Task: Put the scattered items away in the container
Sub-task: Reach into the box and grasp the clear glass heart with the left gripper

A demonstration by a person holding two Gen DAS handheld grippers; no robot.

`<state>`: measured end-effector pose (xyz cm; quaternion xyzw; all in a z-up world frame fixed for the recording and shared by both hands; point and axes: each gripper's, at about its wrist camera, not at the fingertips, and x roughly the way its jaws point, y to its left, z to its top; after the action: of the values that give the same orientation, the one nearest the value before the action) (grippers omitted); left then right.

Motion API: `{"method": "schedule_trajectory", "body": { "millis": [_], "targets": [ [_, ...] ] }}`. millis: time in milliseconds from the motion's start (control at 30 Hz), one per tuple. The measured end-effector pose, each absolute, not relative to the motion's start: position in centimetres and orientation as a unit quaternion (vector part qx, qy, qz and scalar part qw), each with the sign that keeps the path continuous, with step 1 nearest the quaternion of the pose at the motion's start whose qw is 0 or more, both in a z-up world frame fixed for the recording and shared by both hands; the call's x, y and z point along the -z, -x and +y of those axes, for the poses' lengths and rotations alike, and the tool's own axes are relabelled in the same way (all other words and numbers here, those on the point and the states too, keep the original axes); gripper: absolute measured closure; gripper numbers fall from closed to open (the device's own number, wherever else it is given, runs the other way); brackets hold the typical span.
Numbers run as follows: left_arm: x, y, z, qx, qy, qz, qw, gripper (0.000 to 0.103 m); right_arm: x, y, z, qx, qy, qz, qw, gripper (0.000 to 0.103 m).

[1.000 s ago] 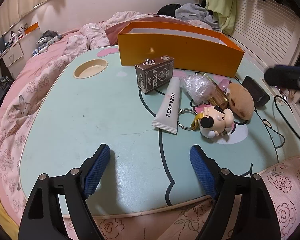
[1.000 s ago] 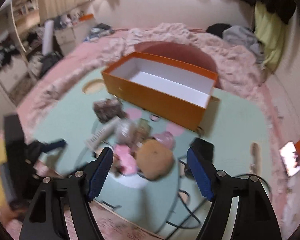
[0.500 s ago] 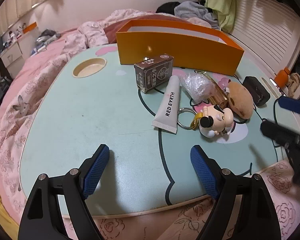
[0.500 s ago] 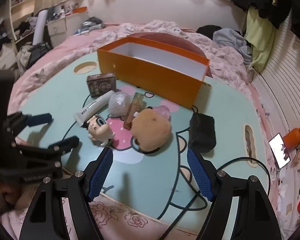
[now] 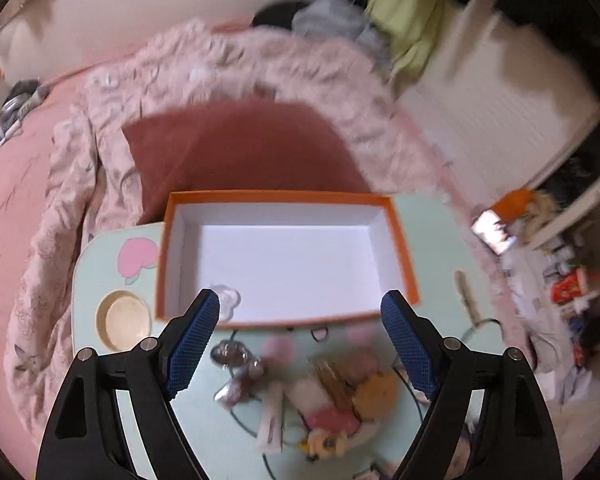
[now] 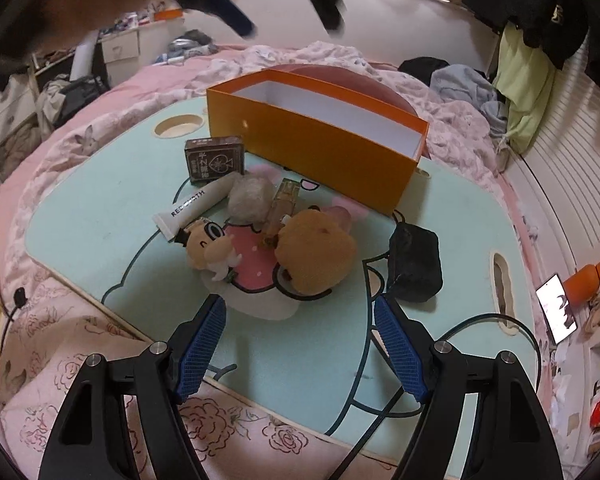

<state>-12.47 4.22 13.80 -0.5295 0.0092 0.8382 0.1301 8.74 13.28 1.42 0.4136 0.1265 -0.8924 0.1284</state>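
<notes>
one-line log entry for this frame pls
left gripper: open, above orange box | right gripper: open, empty, facing plush toy | items on table, unsorted

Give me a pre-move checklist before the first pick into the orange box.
1. Left gripper open and holding nothing: ok.
2. Right gripper open and holding nothing: ok.
3. Orange box open on top, room inside: ok. The left view shows a small pale thing near one corner, too blurred to name.
4. Items on the table in the right view: card box, tube, doll, brown plush, black pouch: ok.
5. Cable near the right gripper's path: not ok.
6. Left view sharp enough to aim: not ok, blurred.
</notes>
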Motion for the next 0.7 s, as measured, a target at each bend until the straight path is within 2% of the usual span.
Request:
{"method": "schedule_trajectory", "body": {
  "millis": [167,333,700],
  "targets": [
    [-9.4,15.3,8.0,-0.828,0.549,0.086,0.074,0.02,-1.0,-8.7,13.7,0.889,-0.422,0.118,0.132,0.027],
    [-7.6,15.9,8.8,-0.824,0.555,0.088,0.074,0.02,-1.0,-8.7,14.1,0.889,-0.426,0.103,0.136,0.027],
    [-7.7,16.6,7.7,-0.825,0.557,0.081,0.052,0.02,-0.8,-8.6,13.9,0.886,-0.431,0.104,0.137,0.027]
  ]
}}
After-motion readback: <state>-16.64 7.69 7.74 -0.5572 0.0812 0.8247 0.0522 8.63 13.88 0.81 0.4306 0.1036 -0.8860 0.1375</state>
